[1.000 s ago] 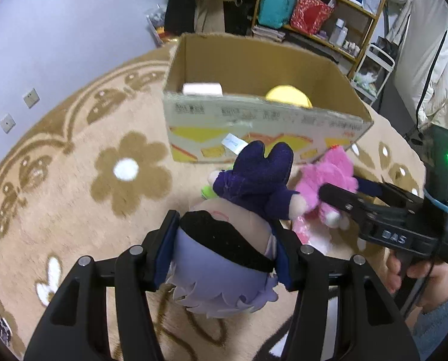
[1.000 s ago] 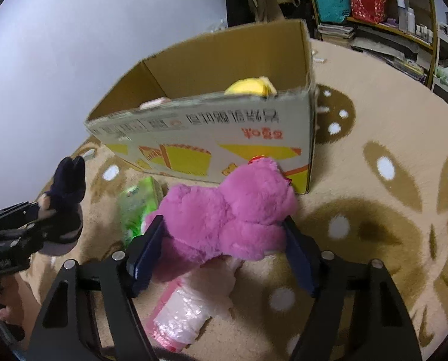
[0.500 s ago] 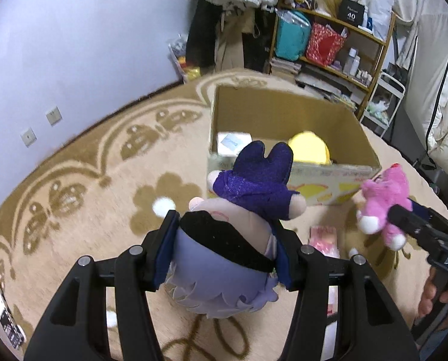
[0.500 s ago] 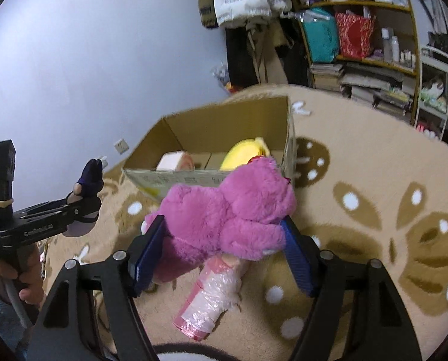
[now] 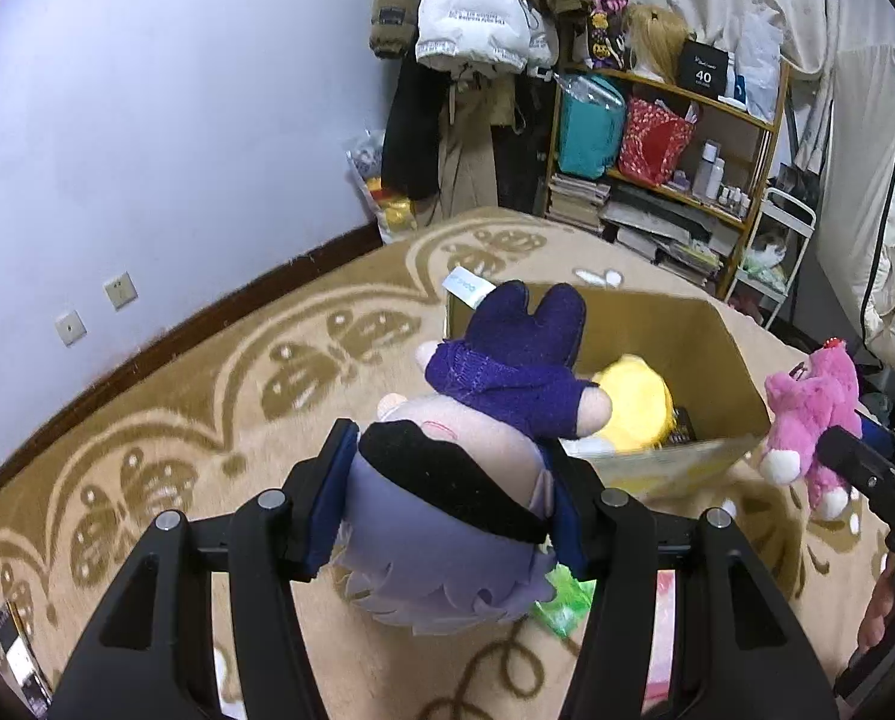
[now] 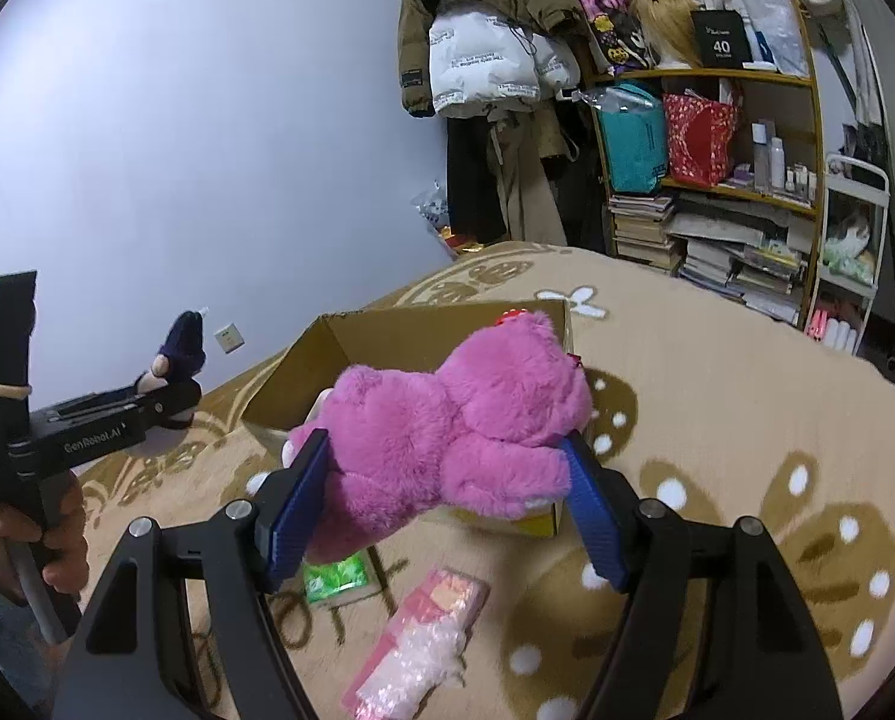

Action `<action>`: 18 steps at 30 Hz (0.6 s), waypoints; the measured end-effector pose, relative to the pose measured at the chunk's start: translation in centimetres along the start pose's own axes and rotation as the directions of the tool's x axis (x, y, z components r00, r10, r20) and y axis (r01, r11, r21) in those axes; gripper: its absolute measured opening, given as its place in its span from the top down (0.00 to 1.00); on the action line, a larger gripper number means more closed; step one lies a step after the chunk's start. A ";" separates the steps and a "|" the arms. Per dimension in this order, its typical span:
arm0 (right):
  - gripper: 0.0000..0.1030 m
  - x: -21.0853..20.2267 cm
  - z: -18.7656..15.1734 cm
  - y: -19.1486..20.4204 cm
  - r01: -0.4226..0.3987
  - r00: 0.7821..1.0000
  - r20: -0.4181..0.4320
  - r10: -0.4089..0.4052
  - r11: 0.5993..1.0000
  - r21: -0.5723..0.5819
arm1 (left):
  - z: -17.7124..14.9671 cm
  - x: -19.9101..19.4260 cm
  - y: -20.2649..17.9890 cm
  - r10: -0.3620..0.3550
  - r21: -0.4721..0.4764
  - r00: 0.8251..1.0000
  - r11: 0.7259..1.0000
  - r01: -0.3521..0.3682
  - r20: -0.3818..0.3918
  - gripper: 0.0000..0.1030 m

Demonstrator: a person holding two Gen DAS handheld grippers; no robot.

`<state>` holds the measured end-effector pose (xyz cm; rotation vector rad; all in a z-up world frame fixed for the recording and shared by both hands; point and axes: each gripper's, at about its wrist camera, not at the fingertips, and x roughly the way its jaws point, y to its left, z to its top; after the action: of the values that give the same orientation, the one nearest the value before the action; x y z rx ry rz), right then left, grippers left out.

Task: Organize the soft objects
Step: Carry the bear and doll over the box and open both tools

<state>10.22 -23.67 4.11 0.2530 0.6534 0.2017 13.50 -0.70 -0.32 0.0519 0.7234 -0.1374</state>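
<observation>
**Two plush toys lifted, the box is next**

The purple-dressed doll [image 5: 483,450] sits clenched by its lilac-haired head between the pads of the left tongs [image 5: 447,507], its legs pointing away toward the far wall. It hangs above the carpet [image 5: 207,420], just near of the left end of the open cardboard box [image 5: 717,354]. The pink plush [image 6: 459,420] is gripped across its body by the right tongs [image 6: 447,507], held over the near right corner of the same box. Inside the box a yellow plush [image 5: 636,405] already lies, with other items beside it that are too hidden to name.

The step in hand looks like the carry: both toys are off the floor and level with the box rim, neither yet inside. The next move calls for bringing each one forward over the opening, clear of the near wall, and only then loosening the grip so it drops in beside the yellow one.

On the carpet, near of the box, a green packet [image 6: 333,576] and a pink wrapped packet [image 6: 417,642] remain to be gathered
</observation>
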 end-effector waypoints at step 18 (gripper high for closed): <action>0.23 4.1 3.3 -0.3 0.061 0.998 0.034 -0.059 0.997 -0.043 | 4.3 2.8 -2.6 -0.001 0.109 0.996 0.994 -0.009 0.087 0.46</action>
<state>15.45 -23.46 4.20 0.1935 0.6222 0.1541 18.01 -4.00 1.04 0.1510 0.6282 -0.1744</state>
